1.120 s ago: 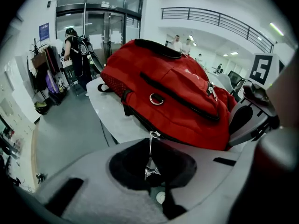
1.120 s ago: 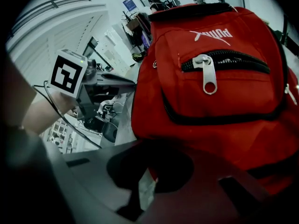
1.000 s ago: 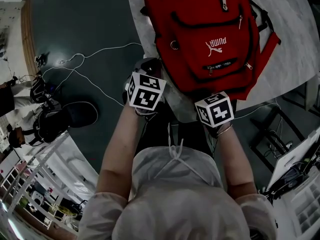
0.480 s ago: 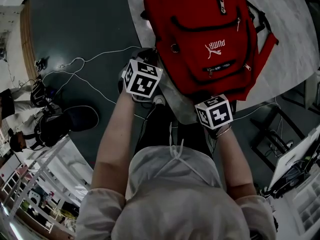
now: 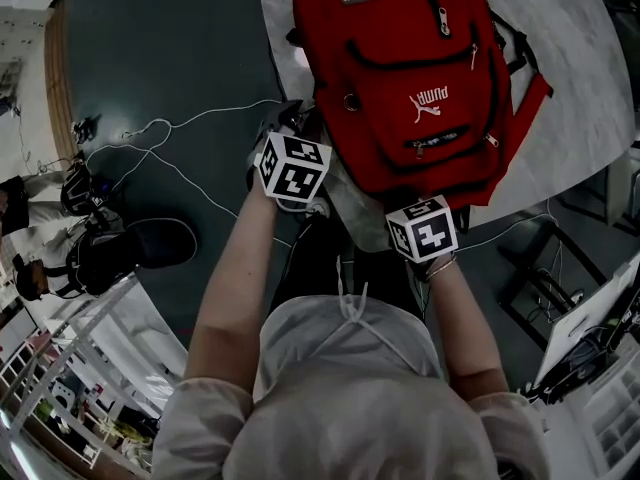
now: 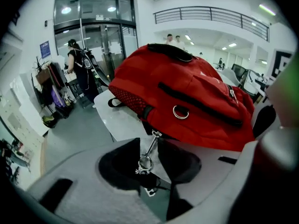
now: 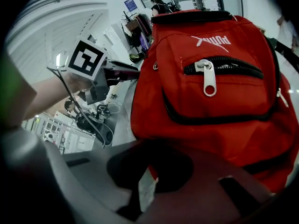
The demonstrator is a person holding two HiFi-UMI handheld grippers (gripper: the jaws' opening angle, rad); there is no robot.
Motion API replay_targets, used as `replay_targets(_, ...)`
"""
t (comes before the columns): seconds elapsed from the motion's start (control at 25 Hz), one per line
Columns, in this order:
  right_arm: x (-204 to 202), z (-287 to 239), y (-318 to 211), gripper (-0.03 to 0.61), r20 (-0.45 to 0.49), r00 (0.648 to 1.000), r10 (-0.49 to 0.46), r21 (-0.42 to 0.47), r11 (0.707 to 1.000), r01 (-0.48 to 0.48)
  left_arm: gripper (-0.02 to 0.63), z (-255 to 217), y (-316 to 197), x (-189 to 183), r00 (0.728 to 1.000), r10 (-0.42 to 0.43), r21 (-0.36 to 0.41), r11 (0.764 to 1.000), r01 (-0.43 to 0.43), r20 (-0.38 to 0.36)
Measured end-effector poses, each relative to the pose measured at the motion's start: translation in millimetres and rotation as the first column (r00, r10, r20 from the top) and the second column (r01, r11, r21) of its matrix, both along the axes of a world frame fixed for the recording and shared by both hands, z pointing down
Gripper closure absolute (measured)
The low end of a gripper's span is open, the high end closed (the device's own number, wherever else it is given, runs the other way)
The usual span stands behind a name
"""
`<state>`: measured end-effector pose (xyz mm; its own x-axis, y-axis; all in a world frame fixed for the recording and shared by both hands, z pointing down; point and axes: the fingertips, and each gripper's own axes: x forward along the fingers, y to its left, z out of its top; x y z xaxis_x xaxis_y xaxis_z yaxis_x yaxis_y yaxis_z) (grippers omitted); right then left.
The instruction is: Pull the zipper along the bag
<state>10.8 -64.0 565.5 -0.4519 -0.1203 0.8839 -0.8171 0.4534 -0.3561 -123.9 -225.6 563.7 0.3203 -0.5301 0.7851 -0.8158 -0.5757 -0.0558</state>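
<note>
A red backpack (image 5: 400, 68) lies flat on a pale table (image 5: 580, 48). My left gripper (image 5: 306, 130) is at the bag's near left side. In the left gripper view its jaws (image 6: 148, 160) are opening. A metal zipper pull (image 6: 150, 149) with a ring at its end hangs in the gap between them, and the pads do not press on it. The backpack (image 6: 187, 92) rises just beyond. My right gripper (image 5: 426, 200) is at the bag's near edge. Its jaws (image 7: 148, 171) are closed, with a bit of red fabric of the backpack (image 7: 210, 111) pinched at their tips.
White cables (image 5: 170, 118) trail over the dark floor left of the table, near a dark shoe (image 5: 150, 233). Metal frames (image 5: 540, 268) stand to the right. A person with a backpack (image 6: 77, 64) stands by glass doors. A front-pocket zipper pull (image 7: 209, 78) faces the right gripper.
The left gripper's cube has shifted slightly farther along the bag's left side. The right gripper and the bag have barely moved.
</note>
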Motion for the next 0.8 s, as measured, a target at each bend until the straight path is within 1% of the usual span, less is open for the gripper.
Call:
replay_targets(0.04,0,0,0,0.551,-0.005,1.000,0.001,0.008,1.000,-0.001,0.491,-2,2,-1,1.000,-0.015,-0.009,1.000,0.015,-0.022)
replay_targets(0.12,0,1,0,0.552,-0.005,1.000,0.006,0.011,1.000,-0.006,0.446,-8,6,-1,0.999,-0.024,-0.011,1.000,0.024,-0.041)
replay_targets(0.24,-1,0,-2,0.552,0.009,1.000,0.015,-0.005,1.000,-0.015,0.442,-26,13,-3,0.999,-0.034,0.034,0.999,0.035,-0.039)
replay_targets(0.36,1,-2,1,0.552,0.013,0.999,0.031,-0.004,1.000,-0.031,0.442,-49,25,-2,0.995,-0.069,0.083,0.994,0.074,-0.070)
replay_targets(0.44,1,-8,4,0.552,0.012,0.999,0.037,0.019,0.999,-0.037,0.442,-64,37,1,0.991,-0.086,0.099,0.990,0.096,-0.098)
replay_targets(0.56,-2,-31,6,0.552,0.033,0.999,0.029,0.083,0.996,-0.032,0.443,-90,55,7,0.982,-0.113,0.111,0.985,0.130,-0.152)
replay_targets(0.64,-4,-51,3,0.552,0.067,0.997,0.035,0.132,0.990,-0.044,0.453,-110,66,11,0.974,-0.123,0.120,0.982,0.148,-0.192)
replay_targets(0.68,-5,-63,0,0.551,0.086,0.995,0.041,0.158,0.986,-0.054,0.471,-120,71,12,0.969,-0.130,0.127,0.979,0.160,-0.212)
replay_targets(0.76,-6,-86,-7,0.551,0.117,0.992,0.048,0.216,0.974,-0.072,0.529,-138,80,15,0.958,-0.147,0.145,0.972,0.187,-0.247)
replay_targets(0.8,-6,-98,-11,0.552,0.127,0.991,0.046,0.249,0.965,-0.077,0.544,-148,84,16,0.954,-0.151,0.159,0.968,0.196,-0.261)
